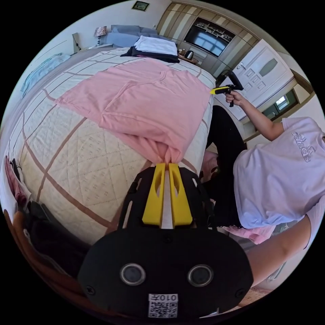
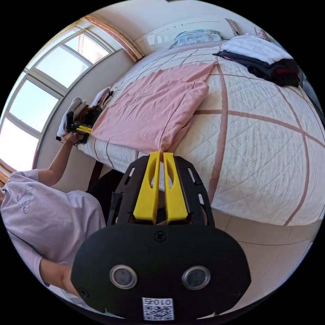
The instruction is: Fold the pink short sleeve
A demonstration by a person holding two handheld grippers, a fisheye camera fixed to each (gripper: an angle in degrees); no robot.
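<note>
**Both corners pinched, pink shirt stretched along the bed edge**

The bed (image 2: 264,142), under a quilted cream cover with brown stripes, carries everything. A stack of folded clothes (image 1: 154,49) sits at its far end. The pink short sleeve (image 1: 142,101) lies flat near my edge of the mattress, one side already turned in over the body, so a doubled layer shows.

My left gripper (image 1: 166,166) has its yellow jaws closed on a bunched corner of the shirt; my right gripper (image 2: 158,154) is clamped on the other near corner the same way.

I judge the fabric light, soft and limp. It will sag between my two holds and wrinkle if slack, so hem corners are the right grip, kept taut. It should slide easily on the quilt.
</note>
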